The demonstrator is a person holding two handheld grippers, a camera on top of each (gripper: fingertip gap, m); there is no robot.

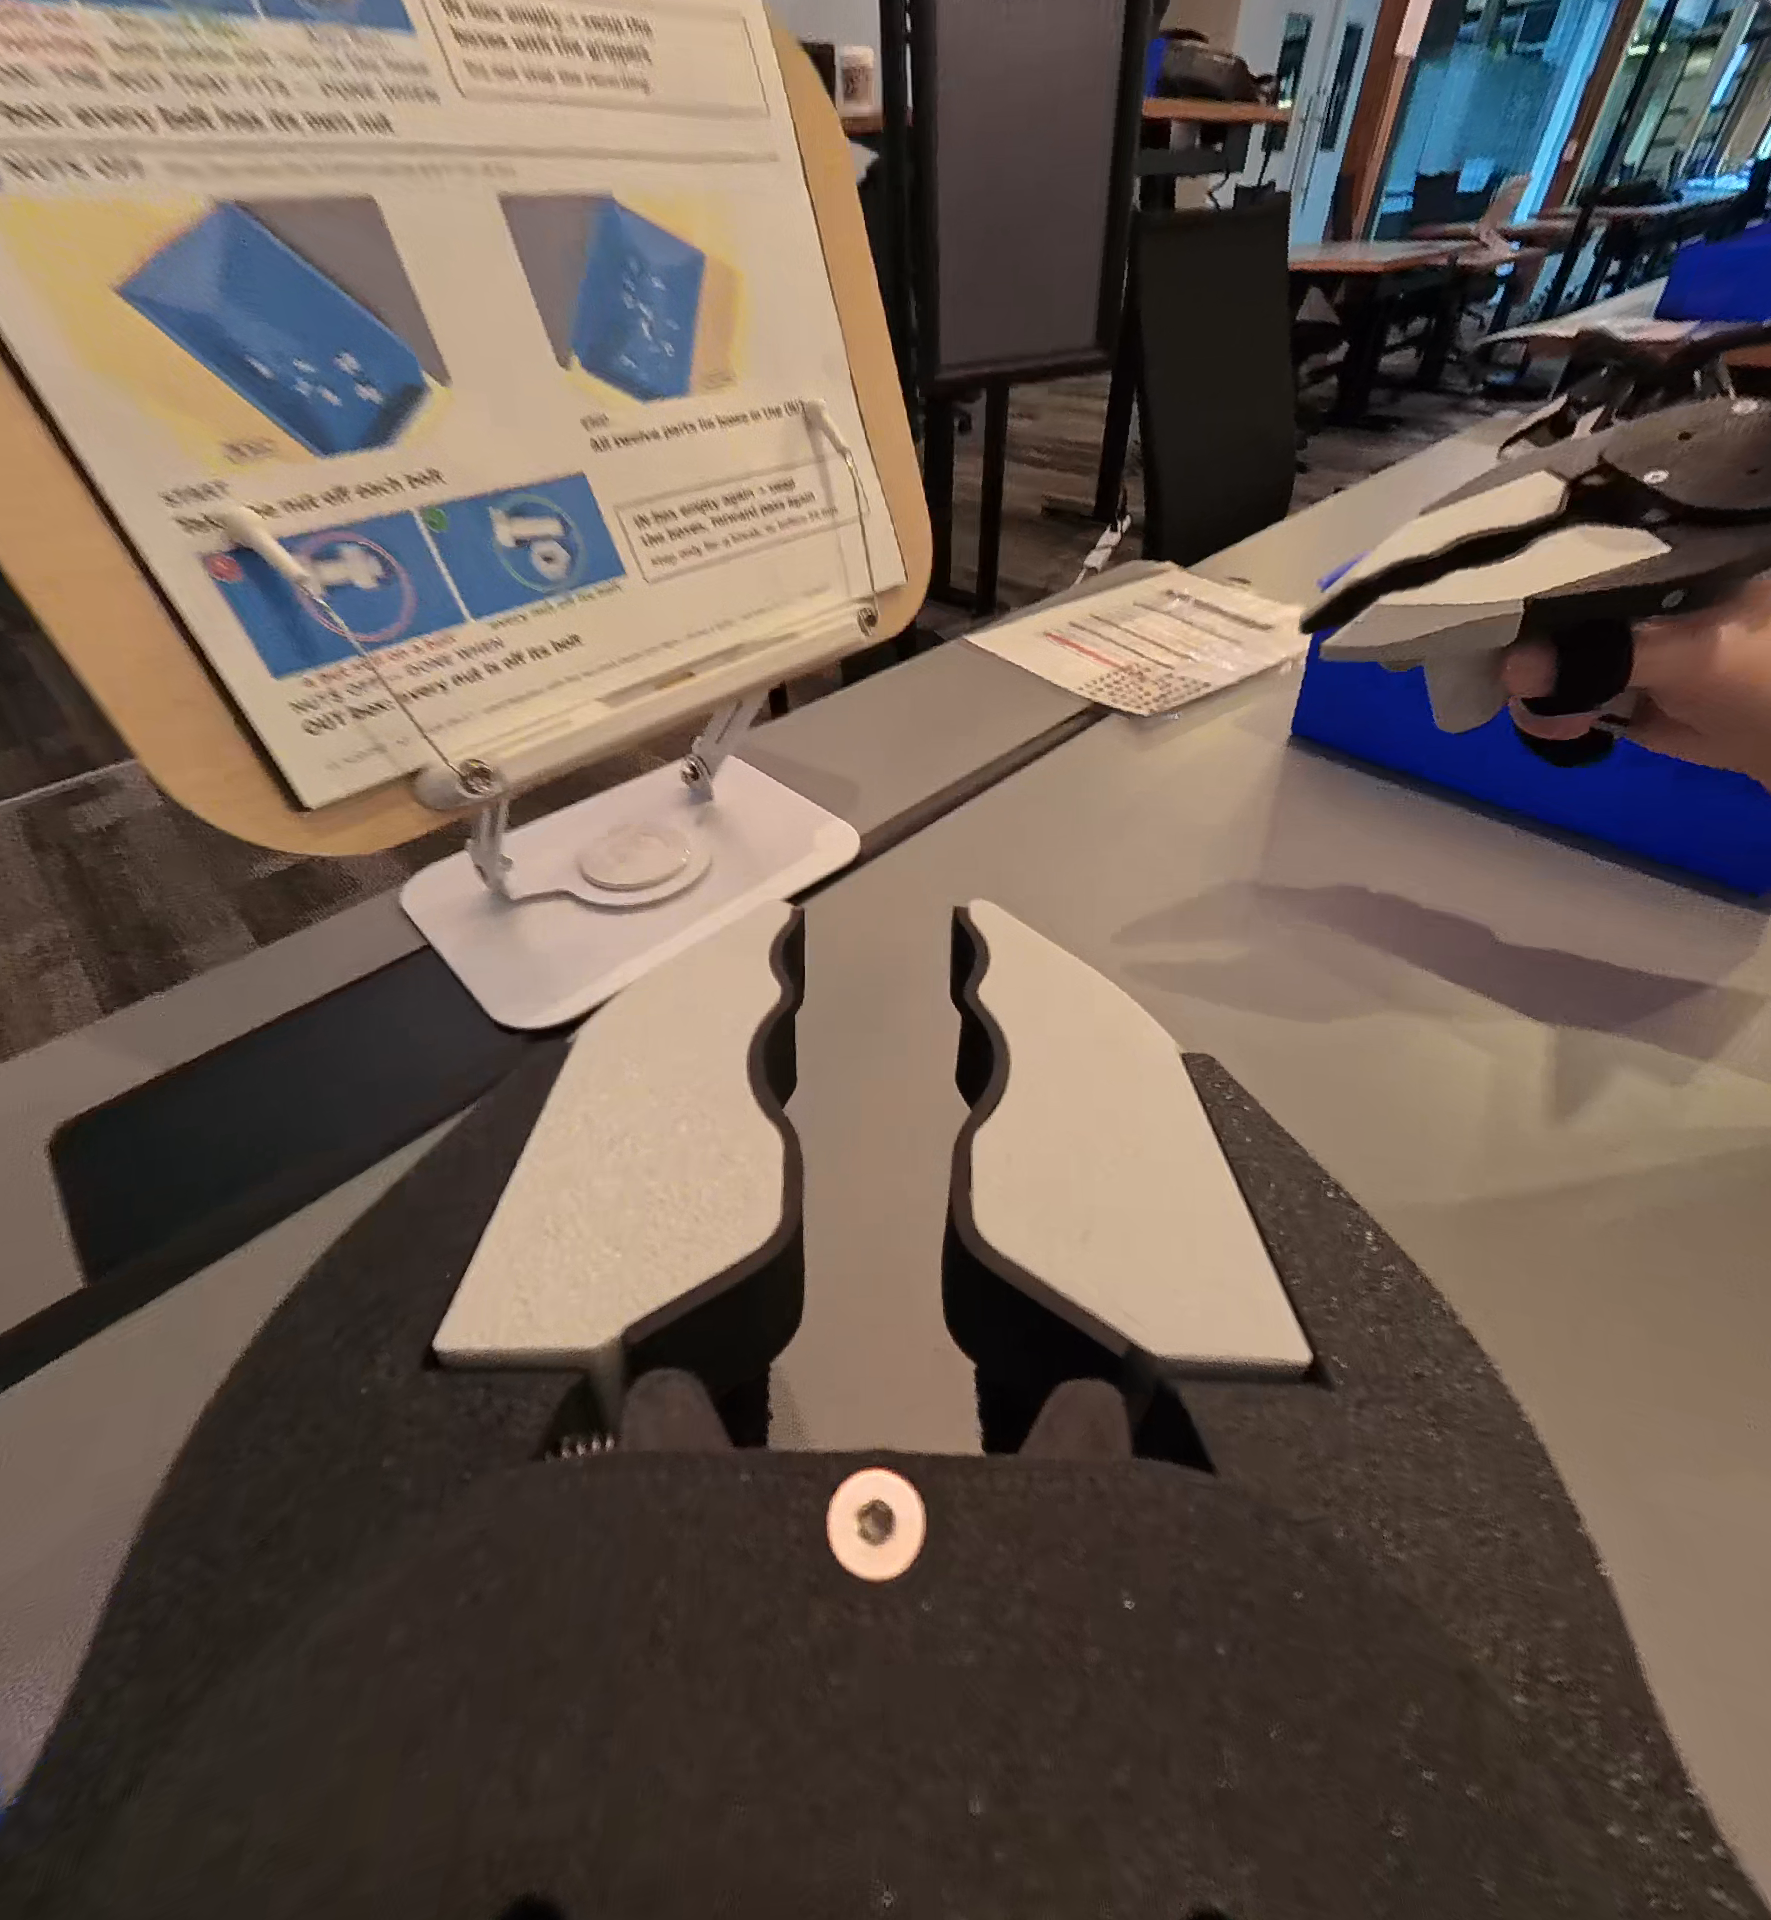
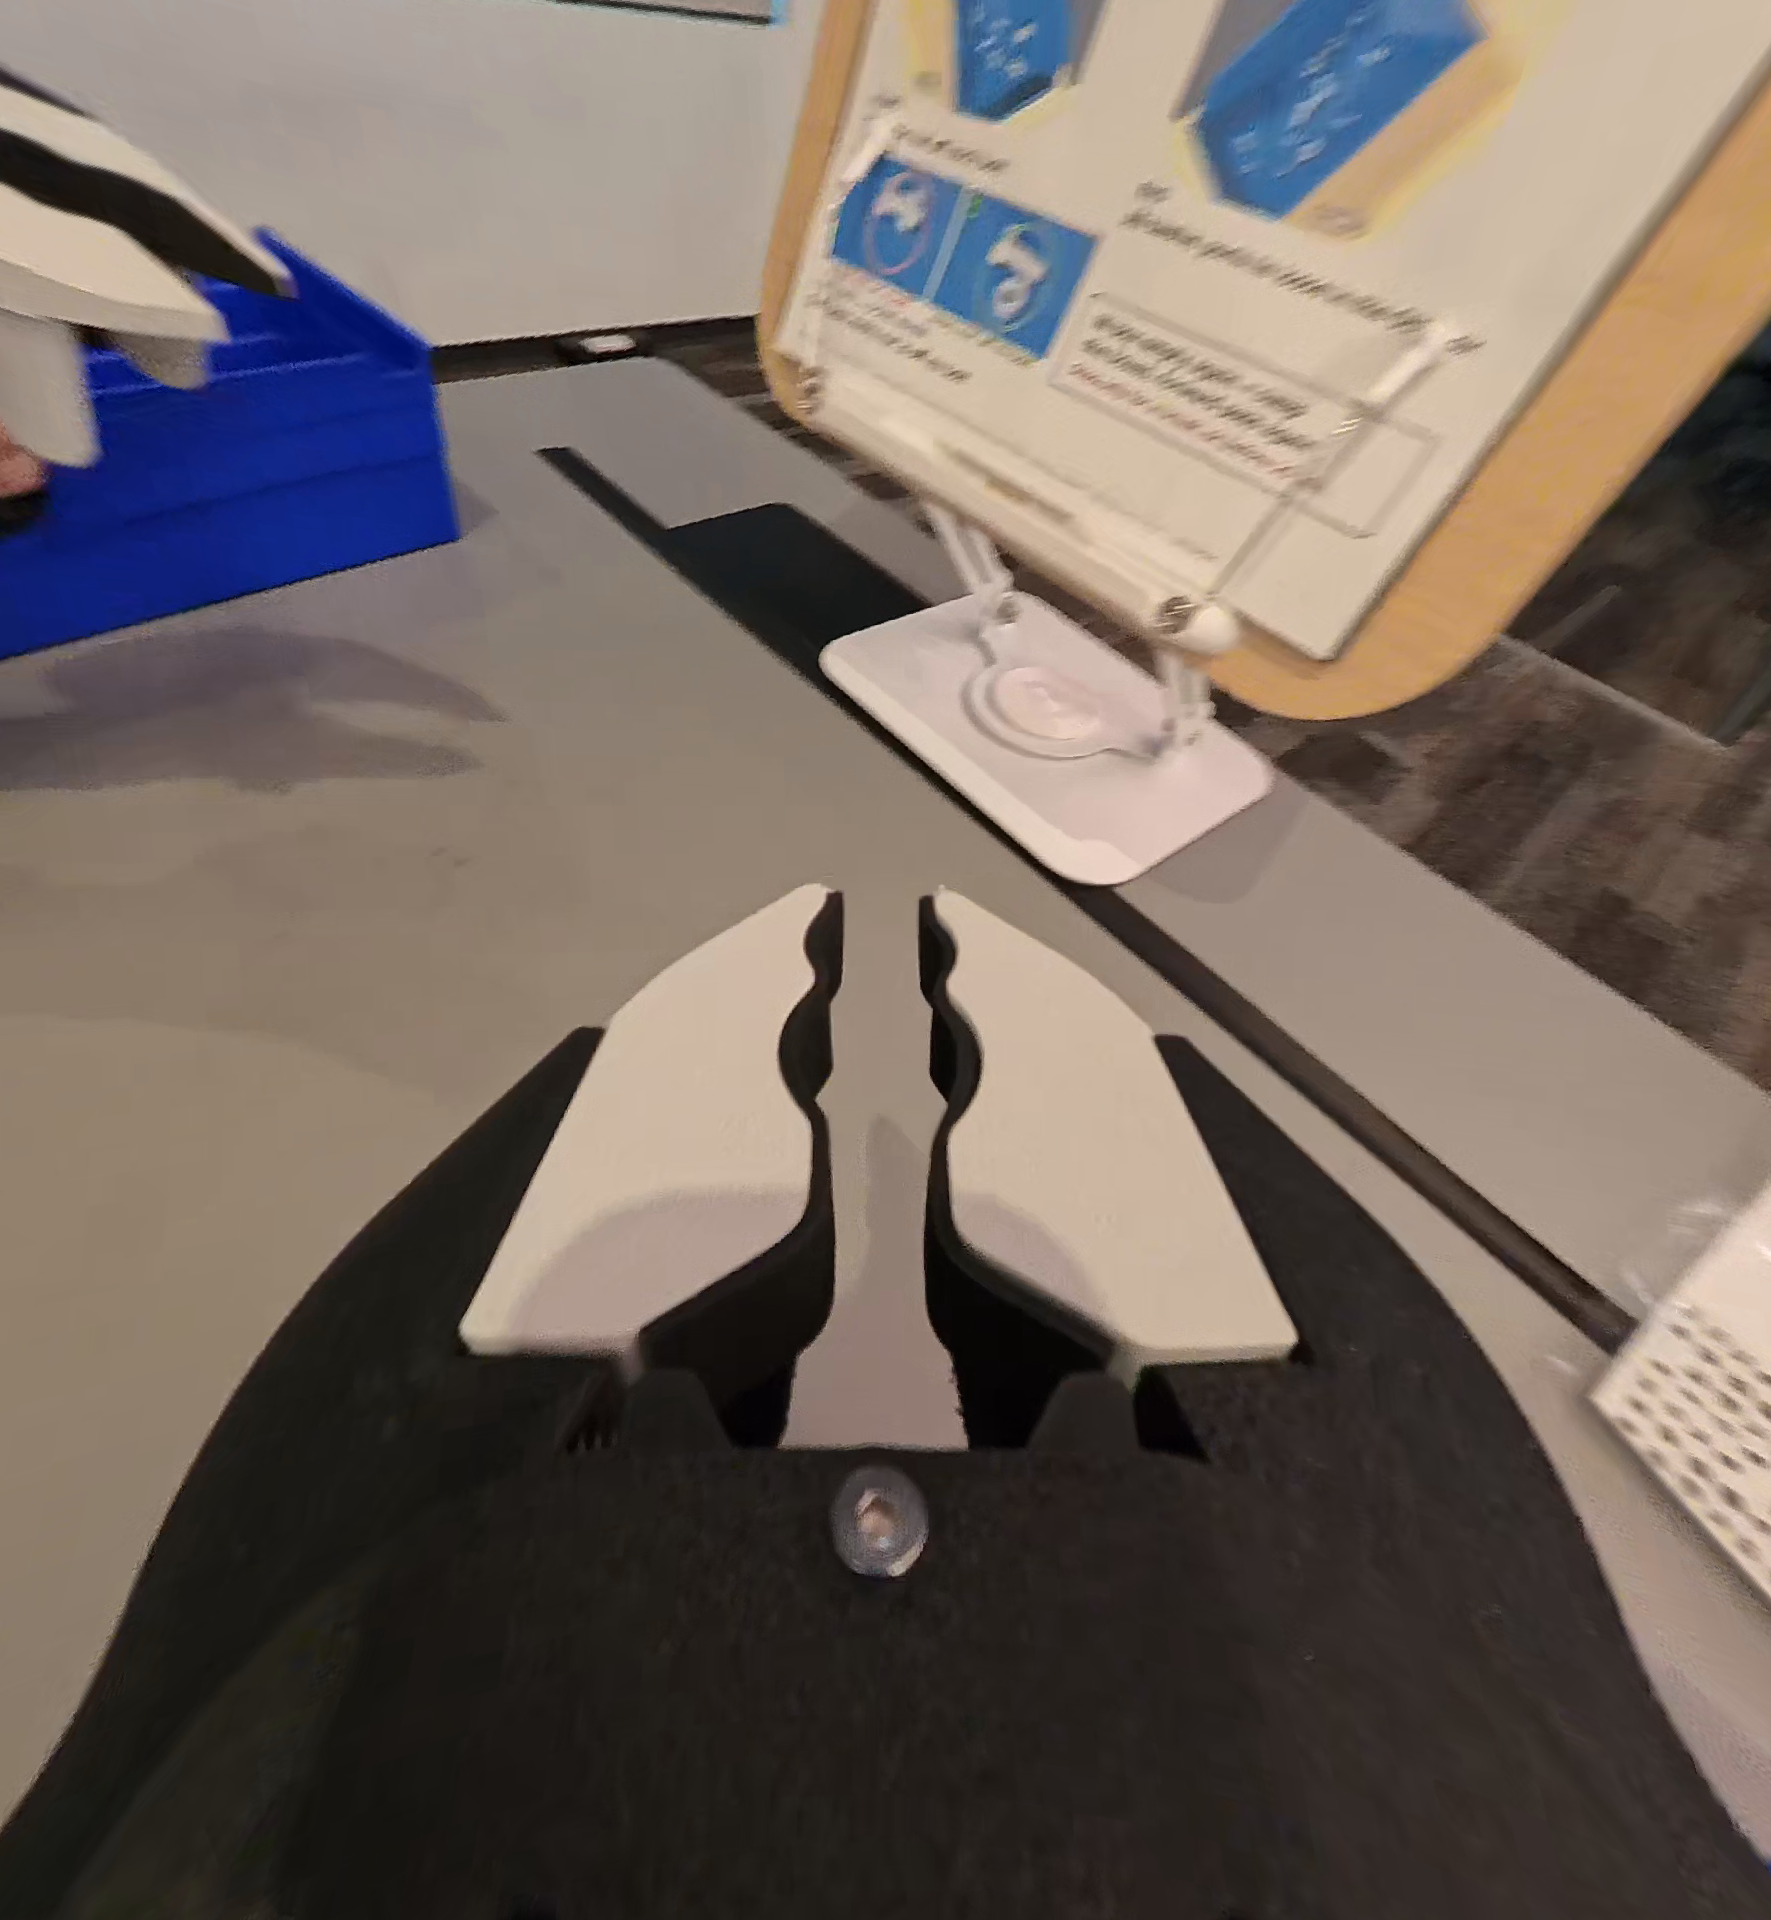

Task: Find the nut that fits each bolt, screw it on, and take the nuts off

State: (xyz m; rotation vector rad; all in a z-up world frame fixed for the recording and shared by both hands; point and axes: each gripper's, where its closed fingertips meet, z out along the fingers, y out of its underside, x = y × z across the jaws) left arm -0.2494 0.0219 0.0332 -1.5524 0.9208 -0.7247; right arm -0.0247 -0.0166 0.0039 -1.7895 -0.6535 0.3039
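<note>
No nut or bolt shows in either view. My left gripper (image 1: 877,914) is open and empty, held over the grey table (image 1: 1380,1143) and pointing at the base of the sheet stand. It also shows at the upper left of the right wrist view (image 2: 237,296), above a blue box (image 2: 268,457). My right gripper (image 2: 879,896) has a narrow gap between its fingers and holds nothing. It also shows at the right of the left wrist view (image 1: 1322,629), held by a hand above another blue box (image 1: 1546,774). The insides of both boxes are hidden.
An instruction sheet on a wooden board (image 1: 393,416) stands on a white base (image 1: 632,883) at the table's far edge; it also shows in the right wrist view (image 2: 1047,748). A black strip (image 2: 756,561) runs along the table. A printed paper (image 1: 1141,644) lies beyond it. Left tips to right tips: about 25 centimetres.
</note>
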